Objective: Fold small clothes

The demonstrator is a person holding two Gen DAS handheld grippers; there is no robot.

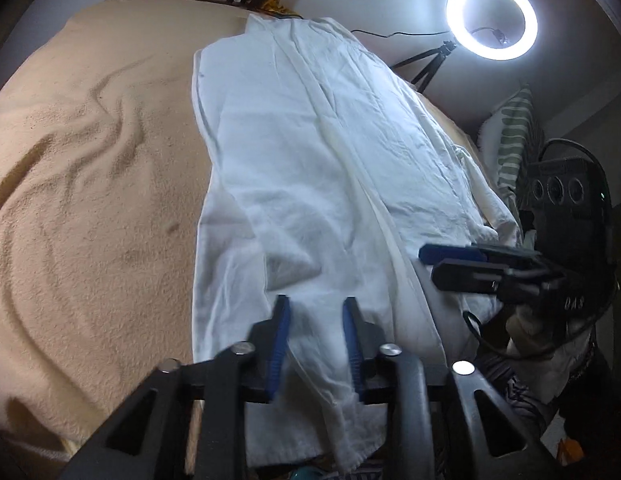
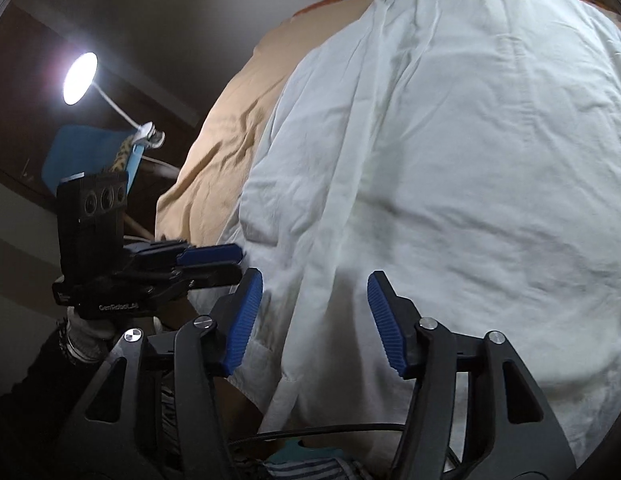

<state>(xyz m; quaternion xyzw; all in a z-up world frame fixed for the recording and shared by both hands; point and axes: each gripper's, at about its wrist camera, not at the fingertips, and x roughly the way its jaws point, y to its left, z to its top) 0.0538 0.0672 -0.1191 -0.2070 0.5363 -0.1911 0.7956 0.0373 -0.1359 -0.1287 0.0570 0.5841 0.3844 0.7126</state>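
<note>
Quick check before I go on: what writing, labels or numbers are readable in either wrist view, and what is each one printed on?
"GenRobot_AI", last characters unsure: white print on the side of the left gripper, seen in the right wrist view.
"0A3", blurred, a best guess: pale characters on the body of the right gripper, seen in the left wrist view.
White garment: no print or label visible.
Ring light: no text.

Creased white cotton garment (image 1: 310,160), matt
</note>
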